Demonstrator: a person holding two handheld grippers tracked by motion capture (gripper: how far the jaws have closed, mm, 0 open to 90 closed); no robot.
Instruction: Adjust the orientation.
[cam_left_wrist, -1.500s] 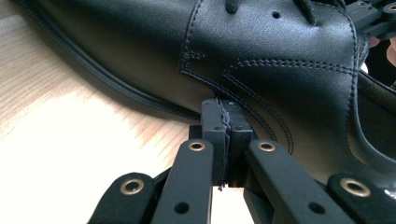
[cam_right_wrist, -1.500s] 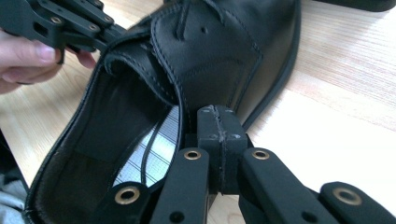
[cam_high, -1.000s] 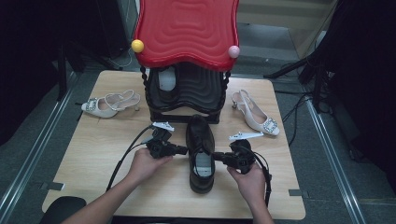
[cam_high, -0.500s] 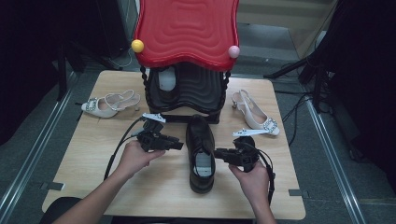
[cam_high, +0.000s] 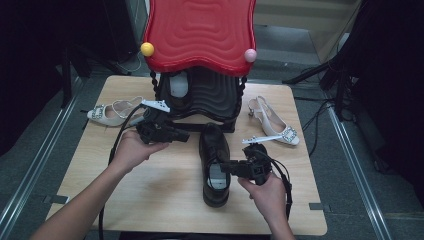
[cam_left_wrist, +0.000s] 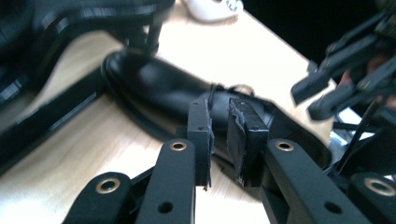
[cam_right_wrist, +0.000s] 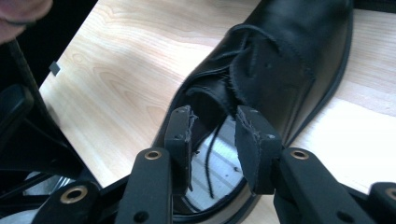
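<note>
**Both grippers released above black shoe**

The black shoe (cam_high: 215, 165) lies mid-tabletop, heel toward the near edge. Left gripper (cam_high: 184, 135): jaws just closing, nothing between them, clear of the shoe. Right gripper (cam_high: 223, 165): jaws just opening, empty, over the shoe's opening.

Both forearms were bare, with no sleeves. Each hand carried a black two-jaw gripper: the left gripper (cam_high: 182, 135) and right gripper (cam_high: 224, 167), either side of the black shoe (cam_high: 215, 165), had grey three-cornered top plates, trailing black cables, brass-ringed pivots and frayed dark pads (cam_right_wrist: 254, 140).
</note>
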